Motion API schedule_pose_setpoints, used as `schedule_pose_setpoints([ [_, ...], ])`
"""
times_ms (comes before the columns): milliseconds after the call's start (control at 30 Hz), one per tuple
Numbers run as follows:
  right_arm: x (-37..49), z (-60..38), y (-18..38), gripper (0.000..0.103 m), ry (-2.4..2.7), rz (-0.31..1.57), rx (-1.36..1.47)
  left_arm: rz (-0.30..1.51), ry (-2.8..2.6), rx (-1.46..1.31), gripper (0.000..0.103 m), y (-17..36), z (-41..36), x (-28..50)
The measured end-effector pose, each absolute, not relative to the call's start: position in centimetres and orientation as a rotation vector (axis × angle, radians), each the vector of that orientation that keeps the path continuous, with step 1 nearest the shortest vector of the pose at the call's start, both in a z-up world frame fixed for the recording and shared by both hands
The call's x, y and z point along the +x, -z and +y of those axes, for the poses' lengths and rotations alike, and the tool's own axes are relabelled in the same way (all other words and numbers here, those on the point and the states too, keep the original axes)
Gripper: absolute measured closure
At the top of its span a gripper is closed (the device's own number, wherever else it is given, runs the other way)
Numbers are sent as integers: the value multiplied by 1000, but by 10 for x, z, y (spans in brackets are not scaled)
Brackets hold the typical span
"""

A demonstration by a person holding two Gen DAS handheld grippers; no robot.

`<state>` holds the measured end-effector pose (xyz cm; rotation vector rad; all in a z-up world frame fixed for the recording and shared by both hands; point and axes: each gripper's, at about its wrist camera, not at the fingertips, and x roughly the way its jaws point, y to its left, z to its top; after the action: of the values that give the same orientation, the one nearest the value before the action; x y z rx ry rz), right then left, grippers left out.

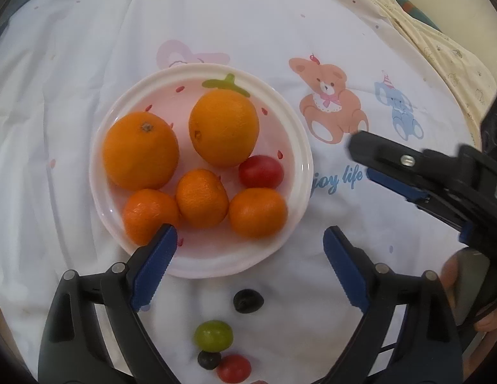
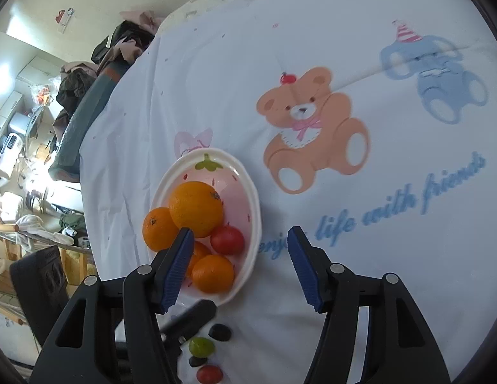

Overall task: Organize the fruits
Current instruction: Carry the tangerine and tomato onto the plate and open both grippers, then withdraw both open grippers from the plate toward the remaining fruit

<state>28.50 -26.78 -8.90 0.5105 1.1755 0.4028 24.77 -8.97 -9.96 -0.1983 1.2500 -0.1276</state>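
Note:
A pink-and-white plate [image 1: 299, 147] [image 2: 251, 192] holds two big oranges [image 1: 141, 150] [image 2: 195, 208], three small mandarins [image 1: 202, 203] [image 2: 213, 273] and a red cherry tomato [image 1: 261, 171] [image 2: 227, 240]. On the cloth near me lie a dark grape [image 1: 248, 300] [image 2: 219, 332], a green grape [image 1: 213, 336] [image 2: 201, 346], a second dark grape [image 1: 208, 360] and a red tomato [image 1: 233, 368] [image 2: 209, 374]. My left gripper [image 1: 250, 240] is open and empty over the plate's near rim. My right gripper [image 2: 239, 235] is open and empty beside the plate's right edge; it also shows in the left wrist view [image 1: 360, 160].
A white cloth with bear [image 1: 331, 102] [image 2: 312, 128] and elephant prints covers the surface. In the right wrist view, cluttered furniture and bags [image 2: 40, 128] stand beyond the cloth's left edge. A cream sheet [image 1: 440, 41] lies at the far right.

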Motion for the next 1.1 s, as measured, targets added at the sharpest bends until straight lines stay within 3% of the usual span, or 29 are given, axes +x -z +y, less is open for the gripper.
schedule_pose_setpoints([
  [500, 211, -286, 53, 34, -326, 1157, 514, 1293, 209, -178, 12, 73, -73, 198],
  [867, 144, -244, 73, 33, -388, 1278, 414, 1378, 146, -267, 12, 77, -1, 137],
  [1100, 134, -179, 109, 34, -513, 1361, 173, 1345, 75, -301, 12, 71, 38, 119],
])
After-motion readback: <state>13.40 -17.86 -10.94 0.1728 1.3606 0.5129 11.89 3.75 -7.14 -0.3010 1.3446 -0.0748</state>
